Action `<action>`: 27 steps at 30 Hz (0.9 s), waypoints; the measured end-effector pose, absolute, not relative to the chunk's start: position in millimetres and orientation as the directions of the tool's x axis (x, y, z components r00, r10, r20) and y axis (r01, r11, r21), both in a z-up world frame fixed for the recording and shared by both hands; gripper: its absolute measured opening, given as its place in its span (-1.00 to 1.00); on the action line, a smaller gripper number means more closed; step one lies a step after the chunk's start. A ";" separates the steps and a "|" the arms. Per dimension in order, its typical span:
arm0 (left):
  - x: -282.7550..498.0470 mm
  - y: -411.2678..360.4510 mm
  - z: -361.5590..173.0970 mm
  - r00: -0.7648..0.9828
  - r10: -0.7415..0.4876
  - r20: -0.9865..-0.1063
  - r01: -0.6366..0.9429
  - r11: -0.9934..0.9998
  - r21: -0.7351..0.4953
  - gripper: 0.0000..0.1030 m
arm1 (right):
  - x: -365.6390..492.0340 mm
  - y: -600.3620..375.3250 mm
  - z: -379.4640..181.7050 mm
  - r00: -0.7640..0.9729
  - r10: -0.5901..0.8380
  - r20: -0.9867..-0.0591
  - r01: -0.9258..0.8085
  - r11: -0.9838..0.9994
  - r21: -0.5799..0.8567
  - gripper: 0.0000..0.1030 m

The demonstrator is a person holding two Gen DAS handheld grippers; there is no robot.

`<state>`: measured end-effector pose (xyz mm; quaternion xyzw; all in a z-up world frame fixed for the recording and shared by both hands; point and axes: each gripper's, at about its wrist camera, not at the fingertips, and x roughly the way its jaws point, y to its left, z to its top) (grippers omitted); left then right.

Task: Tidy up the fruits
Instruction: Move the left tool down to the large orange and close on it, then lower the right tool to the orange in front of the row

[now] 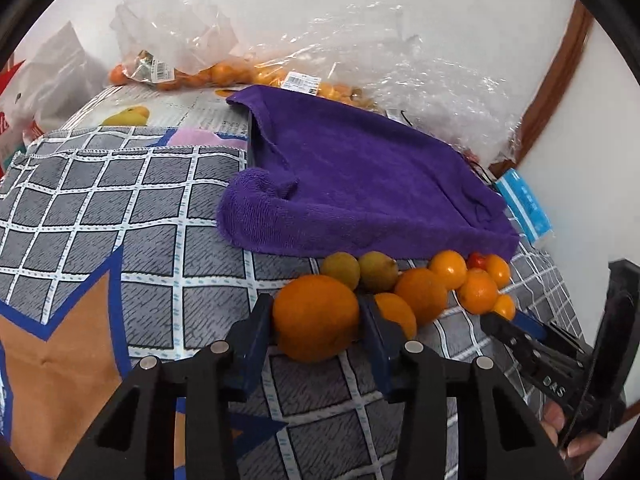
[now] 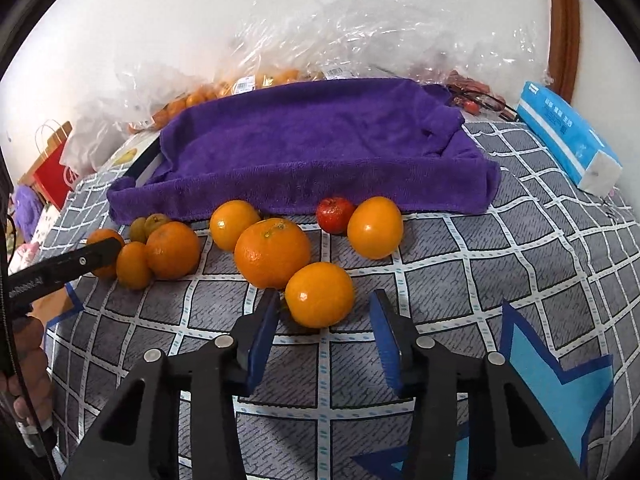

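Observation:
A row of oranges and smaller fruits lies on the checked cloth [image 1: 140,208] in front of a purple towel [image 1: 360,184]. In the left wrist view my left gripper [image 1: 315,302] is shut on a large orange [image 1: 316,320], with both blue pads against its sides. Two greenish fruits [image 1: 360,270] sit just behind it. In the right wrist view my right gripper [image 2: 326,296] is open around a smaller orange [image 2: 320,294]; the left pad is near it and a gap shows on the right. Beyond it lie a big orange [image 2: 272,252], a red fruit [image 2: 335,214] and another orange [image 2: 375,227].
The purple towel [image 2: 320,140] drapes over a raised, tray-like shape. Clear plastic bags holding small oranges [image 1: 188,72] lie along the wall behind it. A blue tissue pack [image 2: 568,140] sits at the right, a red paper bag [image 2: 56,172] at the far left.

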<state>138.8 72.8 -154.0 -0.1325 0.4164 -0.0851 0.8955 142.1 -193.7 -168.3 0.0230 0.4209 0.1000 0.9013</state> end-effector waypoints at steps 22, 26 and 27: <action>124.8 92.6 -159.1 0.674 -0.198 -0.712 -0.028 0.956 -0.293 -0.11 | 141.4 -184.5 -169.3 0.625 0.155 -0.765 -0.176 0.983 0.055 -0.15; 122.0 93.2 -159.1 0.678 -0.209 -0.704 -0.026 0.951 -0.307 -0.20 | 140.4 -184.6 -168.9 0.626 0.163 -0.763 -0.184 0.981 0.059 -0.16; 121.1 92.3 -158.5 0.680 -0.209 -0.702 -0.021 0.952 -0.305 -0.20 | 140.0 -186.1 -168.5 0.627 0.175 -0.759 -0.186 0.980 0.072 -0.20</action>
